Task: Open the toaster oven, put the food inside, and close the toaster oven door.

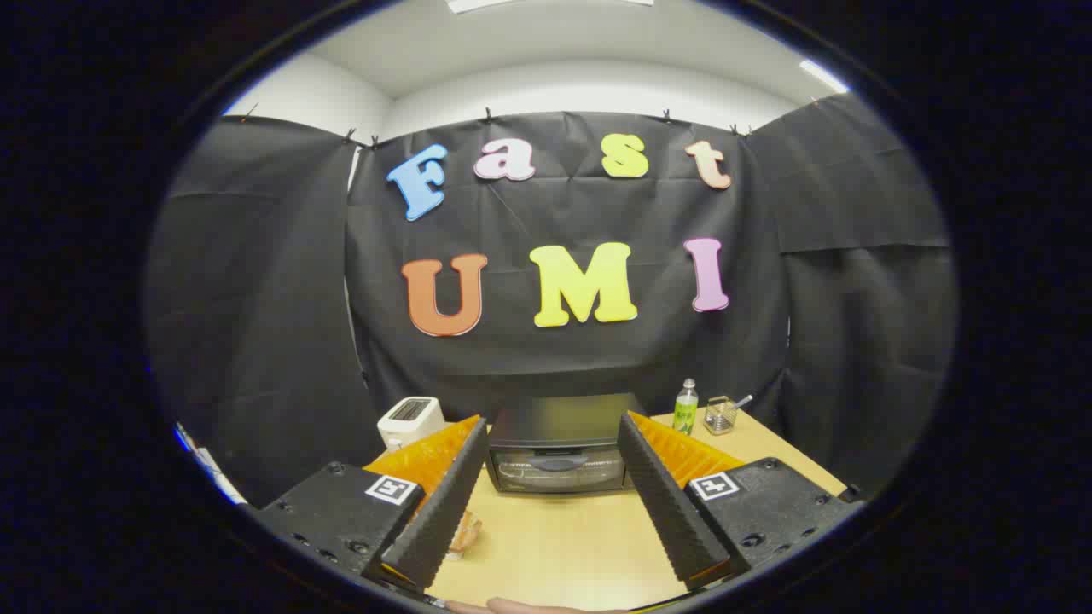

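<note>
The black toaster oven (559,443) stands on the wooden table (554,546) beyond my fingers, its glass door shut and its handle facing me. My gripper (553,426) is open, with the two fingers spread wide and nothing between them; the oven shows in the gap. A piece of food (467,535), light brown, lies on the table close by the left finger, partly hidden by it.
A white toaster (409,419) stands left of the oven. Right of it are a green bottle (685,407) and a small wire basket (722,415). Black cloth walls close the booth behind and at both sides. A person's hand (520,607) shows at the table's near edge.
</note>
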`<state>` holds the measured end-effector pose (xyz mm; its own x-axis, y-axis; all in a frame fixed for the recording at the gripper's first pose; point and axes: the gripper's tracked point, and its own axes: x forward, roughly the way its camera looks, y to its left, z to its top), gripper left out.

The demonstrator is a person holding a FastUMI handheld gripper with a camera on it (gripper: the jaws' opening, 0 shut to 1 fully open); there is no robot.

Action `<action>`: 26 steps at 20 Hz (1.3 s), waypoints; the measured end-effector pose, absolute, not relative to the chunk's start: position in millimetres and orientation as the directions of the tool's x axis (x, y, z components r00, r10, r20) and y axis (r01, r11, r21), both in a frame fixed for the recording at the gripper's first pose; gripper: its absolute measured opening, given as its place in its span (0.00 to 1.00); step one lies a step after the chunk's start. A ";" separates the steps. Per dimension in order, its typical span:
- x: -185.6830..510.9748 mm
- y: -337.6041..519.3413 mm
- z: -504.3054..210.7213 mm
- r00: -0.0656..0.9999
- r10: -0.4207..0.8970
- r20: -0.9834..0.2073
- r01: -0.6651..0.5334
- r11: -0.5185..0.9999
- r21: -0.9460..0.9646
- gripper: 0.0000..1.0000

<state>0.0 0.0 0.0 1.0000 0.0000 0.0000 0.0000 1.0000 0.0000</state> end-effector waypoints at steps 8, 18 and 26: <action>-7.6 -8.8 0.5 1.000 -0.022 0.012 0.022 1.000 0.005 1.00; 34.1 -5.2 -16.2 1.000 -0.016 -0.009 0.016 1.000 0.001 1.00; 161.3 -24.4 -62.0 0.995 -0.025 -0.097 0.022 0.999 -0.032 1.00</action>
<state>161.3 -24.4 -62.0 0.9950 -0.0246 -0.0972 0.0216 0.9993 -0.0319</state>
